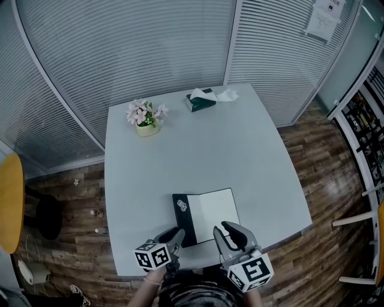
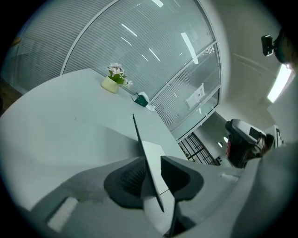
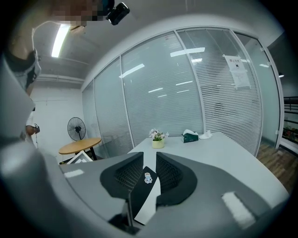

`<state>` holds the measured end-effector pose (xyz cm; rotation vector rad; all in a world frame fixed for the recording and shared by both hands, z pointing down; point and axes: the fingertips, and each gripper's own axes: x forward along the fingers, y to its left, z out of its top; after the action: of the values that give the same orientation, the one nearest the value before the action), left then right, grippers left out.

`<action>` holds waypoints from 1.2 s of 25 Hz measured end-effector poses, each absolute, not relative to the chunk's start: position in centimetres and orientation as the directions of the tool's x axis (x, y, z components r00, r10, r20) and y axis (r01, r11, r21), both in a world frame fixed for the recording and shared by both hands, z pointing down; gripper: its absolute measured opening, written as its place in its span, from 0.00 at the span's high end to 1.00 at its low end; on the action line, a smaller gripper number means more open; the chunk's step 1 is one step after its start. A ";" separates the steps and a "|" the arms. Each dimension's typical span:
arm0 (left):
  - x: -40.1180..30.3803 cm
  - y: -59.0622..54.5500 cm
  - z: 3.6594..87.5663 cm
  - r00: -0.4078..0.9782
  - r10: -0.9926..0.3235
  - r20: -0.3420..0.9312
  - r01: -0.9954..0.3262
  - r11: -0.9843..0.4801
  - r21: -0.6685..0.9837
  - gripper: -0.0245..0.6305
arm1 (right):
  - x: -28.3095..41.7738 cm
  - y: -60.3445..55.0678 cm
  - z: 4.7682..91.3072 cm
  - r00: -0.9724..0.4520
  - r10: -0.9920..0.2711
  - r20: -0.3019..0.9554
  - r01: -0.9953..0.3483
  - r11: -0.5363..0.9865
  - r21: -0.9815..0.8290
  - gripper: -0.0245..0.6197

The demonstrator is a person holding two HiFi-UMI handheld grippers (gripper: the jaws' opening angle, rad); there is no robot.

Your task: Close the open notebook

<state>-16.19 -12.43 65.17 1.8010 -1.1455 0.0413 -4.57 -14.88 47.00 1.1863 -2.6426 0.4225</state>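
Head view: notebook (image 1: pixel 211 211) lay open near the front edge of the grey table (image 1: pixel 180 156), white page up. Its dark left cover (image 1: pixel 183 222) was raised off the table. That cover carried a small white sticker (image 1: pixel 182 206), print too small to read.

Left gripper (image 1: pixel 174 237): jaws part-way apart, with the cover standing on edge between them. The cover lay against one pad (image 2: pixel 132 176), and a clear gap showed to the other pad. Not clamped.

Right gripper (image 1: pixel 227 232): sat at the notebook's near right corner. Jaws were a narrow gap apart, nothing pinched. The stickered cover and white page showed through that gap in the right gripper view.

Marker cubes (image 1: pixel 151 256) on both grippers showed black-and-white square codes only, no text.

Far end of the table: flower pot (image 1: pixel 146 119) at the left and a dark green tissue box (image 1: pixel 200 101) to its right, no legible branding. A paper notice (image 1: pixel 324 18) hung on the glass wall at top right, with illegible print.
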 end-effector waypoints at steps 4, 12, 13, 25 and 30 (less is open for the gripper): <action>-14.9 -12.9 64.9 0.588 -0.683 0.434 -0.663 -0.100 0.742 0.79 | -4.2 -14.9 46.9 -0.650 -0.697 0.301 -0.756 0.631 -0.173 0.83; -13.3 -13.2 64.5 0.572 -0.681 0.458 -0.710 -0.132 0.691 0.86 | -2.8 -14.4 46.4 -0.641 -0.710 0.291 -0.765 0.621 -0.168 0.83; -13.2 -13.3 64.4 0.571 -0.681 0.458 -0.713 -0.135 0.688 0.86 | -2.6 -14.4 46.4 -0.639 -0.712 0.290 -0.766 0.620 -0.167 0.83; -11.3 -14.0 63.5 0.568 -0.682 0.461 -0.727 -0.152 0.670 0.88 | -0.3 -14.5 46.1 -0.622 -0.733 0.276 -0.782 0.598 -0.176 0.83; -10.2 -14.1 63.1 0.579 -0.675 0.457 -0.727 -0.174 0.664 0.88 | 0.2 -14.3 46.0 -0.619 -0.738 0.269 -0.785 0.593 -0.178 0.83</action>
<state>-10.21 -14.12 63.06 1.8926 -1.1314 0.0714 0.15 -14.29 46.03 1.2784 -2.6521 0.4197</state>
